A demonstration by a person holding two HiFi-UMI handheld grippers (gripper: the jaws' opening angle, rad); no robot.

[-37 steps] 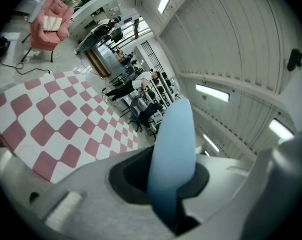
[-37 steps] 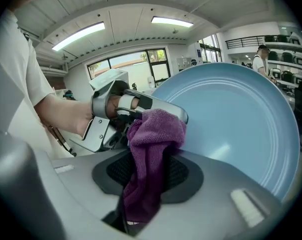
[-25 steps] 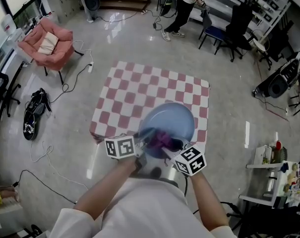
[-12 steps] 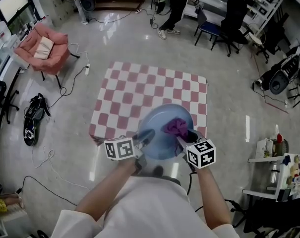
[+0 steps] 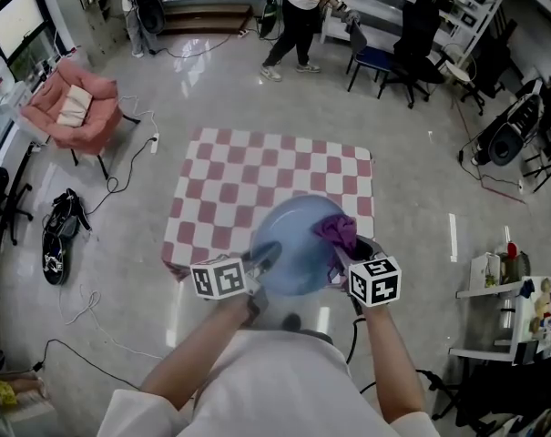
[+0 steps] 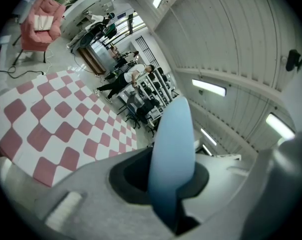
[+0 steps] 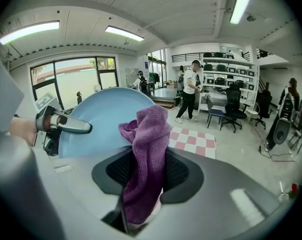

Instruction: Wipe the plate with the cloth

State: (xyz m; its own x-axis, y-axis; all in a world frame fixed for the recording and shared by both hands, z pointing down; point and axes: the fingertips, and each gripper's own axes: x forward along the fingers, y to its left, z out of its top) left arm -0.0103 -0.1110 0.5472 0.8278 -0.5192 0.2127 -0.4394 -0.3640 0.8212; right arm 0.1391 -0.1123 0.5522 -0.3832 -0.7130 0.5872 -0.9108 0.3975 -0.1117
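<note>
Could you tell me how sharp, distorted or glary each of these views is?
Head view: fairly sharp, with streaks of glare on the glossy floor. Left gripper view: strong fisheye bending, dark corners, and the plate soft so near the lens. Right gripper view: the same fisheye curve in the ceiling lights; the cloth looks crisp.

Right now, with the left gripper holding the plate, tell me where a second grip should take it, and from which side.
Probably the thin rim of the plate at its far edge, coming from the far side with jaws straddling it. The left gripper clamps the near-left rim and the cloth in the right gripper covers the right edge, leaving the far edge free.
</note>
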